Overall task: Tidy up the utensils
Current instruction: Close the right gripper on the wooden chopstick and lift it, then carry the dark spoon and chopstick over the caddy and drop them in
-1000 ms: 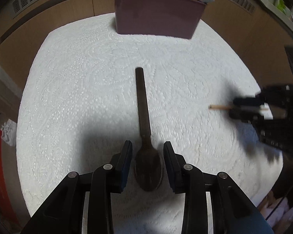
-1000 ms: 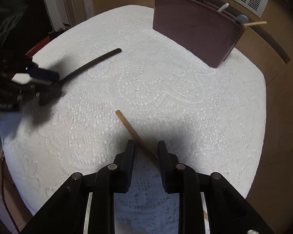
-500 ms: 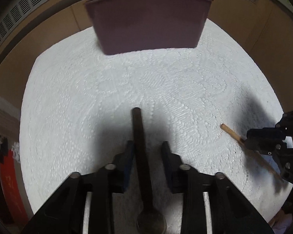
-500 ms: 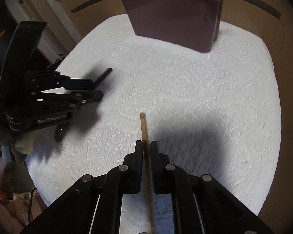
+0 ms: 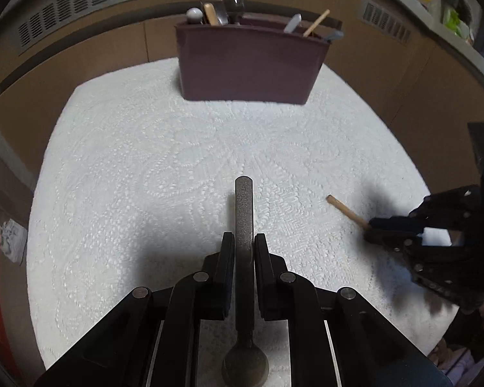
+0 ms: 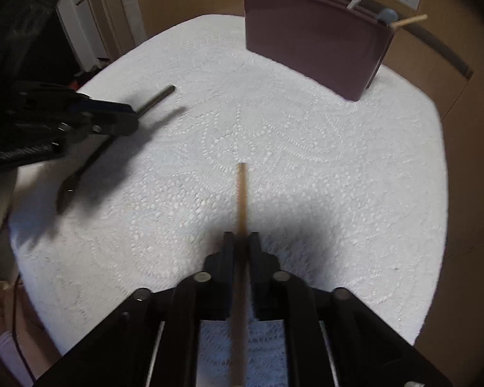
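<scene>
A white lace cloth (image 5: 138,167) covers the surface. At its far side stands a maroon utensil holder (image 5: 248,64), upright, with several utensil handles poking out of its top. Nearer the cameras, the left claw (image 5: 244,251) is closed on the handle of a dark spoon (image 5: 244,213), whose bowl lies back toward the camera and whose handle end points at the holder. The right claw (image 6: 241,248) is clamped on a thin wooden stick (image 6: 241,193), which juts forward between its fingers, well apart from the spoon.
</scene>
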A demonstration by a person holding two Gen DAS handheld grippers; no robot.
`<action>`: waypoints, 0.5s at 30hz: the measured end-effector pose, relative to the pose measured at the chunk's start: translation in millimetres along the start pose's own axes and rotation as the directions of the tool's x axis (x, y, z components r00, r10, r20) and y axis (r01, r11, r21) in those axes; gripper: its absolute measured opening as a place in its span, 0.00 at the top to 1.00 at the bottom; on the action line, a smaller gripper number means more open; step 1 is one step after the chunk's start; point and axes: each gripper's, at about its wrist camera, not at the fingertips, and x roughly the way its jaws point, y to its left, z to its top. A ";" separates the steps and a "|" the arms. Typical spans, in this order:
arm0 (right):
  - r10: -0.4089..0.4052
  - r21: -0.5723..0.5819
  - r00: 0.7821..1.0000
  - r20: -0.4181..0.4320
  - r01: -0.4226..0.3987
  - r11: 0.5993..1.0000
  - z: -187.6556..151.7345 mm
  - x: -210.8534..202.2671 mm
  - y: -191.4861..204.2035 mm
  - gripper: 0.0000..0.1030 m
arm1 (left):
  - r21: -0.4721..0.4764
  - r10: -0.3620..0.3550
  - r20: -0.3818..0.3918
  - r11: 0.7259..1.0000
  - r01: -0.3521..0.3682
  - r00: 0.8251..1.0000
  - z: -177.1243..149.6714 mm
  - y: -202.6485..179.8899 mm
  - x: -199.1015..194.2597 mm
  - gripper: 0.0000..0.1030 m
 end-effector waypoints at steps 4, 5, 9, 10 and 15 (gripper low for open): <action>-0.007 0.063 0.999 0.049 0.003 0.998 5.5 -14.5 -6.2 0.95 | -0.013 -0.029 0.070 0.999 0.030 0.997 1.9 -5.1 -23.1 0.88; -0.012 0.090 0.997 0.075 0.005 0.996 7.8 -22.5 -10.9 0.95 | -0.014 -0.034 0.087 0.999 0.035 0.996 2.3 -6.1 -28.6 0.88; -0.007 0.155 0.986 0.166 -0.019 0.988 12.1 -53.3 -21.7 0.95 | -0.018 -0.054 0.156 0.998 0.057 0.986 7.6 -12.1 -47.0 0.88; -0.007 0.166 0.981 0.192 -0.026 0.986 12.8 -61.6 -23.1 0.95 | -0.018 -0.055 0.166 0.998 0.059 0.985 8.1 -12.7 -49.6 0.88; -0.017 0.188 0.965 0.263 -0.034 0.982 20.0 -83.5 -23.5 0.95 | -0.011 -0.070 0.215 0.997 0.074 0.974 18.5 -21.5 -66.1 0.88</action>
